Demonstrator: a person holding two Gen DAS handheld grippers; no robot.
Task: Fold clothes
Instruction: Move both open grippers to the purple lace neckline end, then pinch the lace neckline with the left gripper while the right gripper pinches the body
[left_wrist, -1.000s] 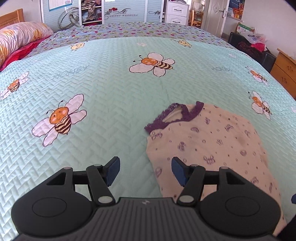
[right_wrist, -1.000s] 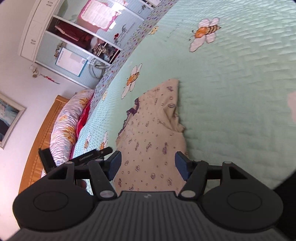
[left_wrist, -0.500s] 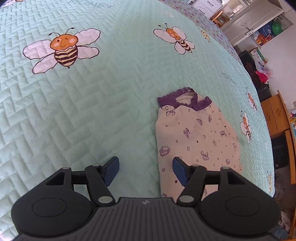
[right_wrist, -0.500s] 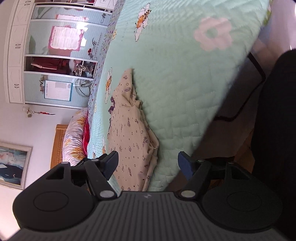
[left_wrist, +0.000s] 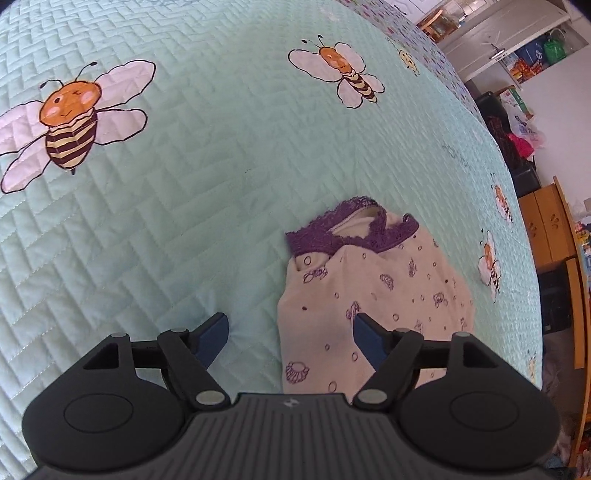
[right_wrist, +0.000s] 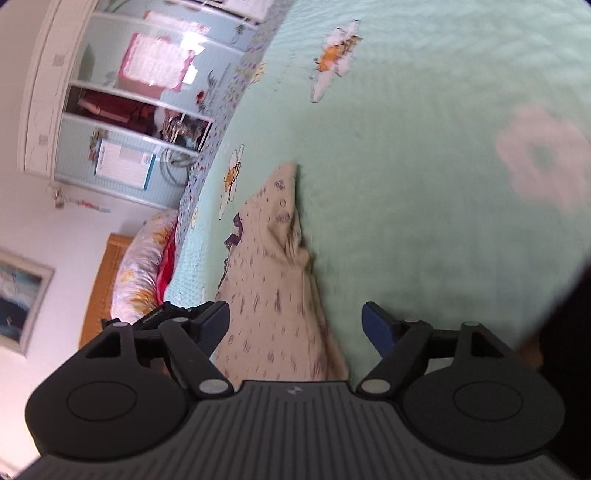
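A cream garment (left_wrist: 373, 291) with small purple prints and a purple lace neckline (left_wrist: 351, 229) lies folded narrow on the mint bee-print bedspread (left_wrist: 184, 184). My left gripper (left_wrist: 290, 338) is open and empty above the garment's near left edge. In the right wrist view the same garment (right_wrist: 273, 280) lies lengthwise, its far corner pointed. My right gripper (right_wrist: 295, 326) is open and empty over the garment's near end. The left gripper (right_wrist: 162, 314) shows behind the right gripper's left finger.
Pillows (right_wrist: 144, 273) and a wooden headboard (right_wrist: 99, 291) lie at the bed's head. A wardrobe (right_wrist: 129, 96) stands beyond the bed. Wooden cabinets (left_wrist: 550, 229) and clutter stand past the bed's right edge.
The left gripper has come a little closer to the garment. The right gripper has swung back over the bed from its edge; its view is blurred by motion. Both stay open.
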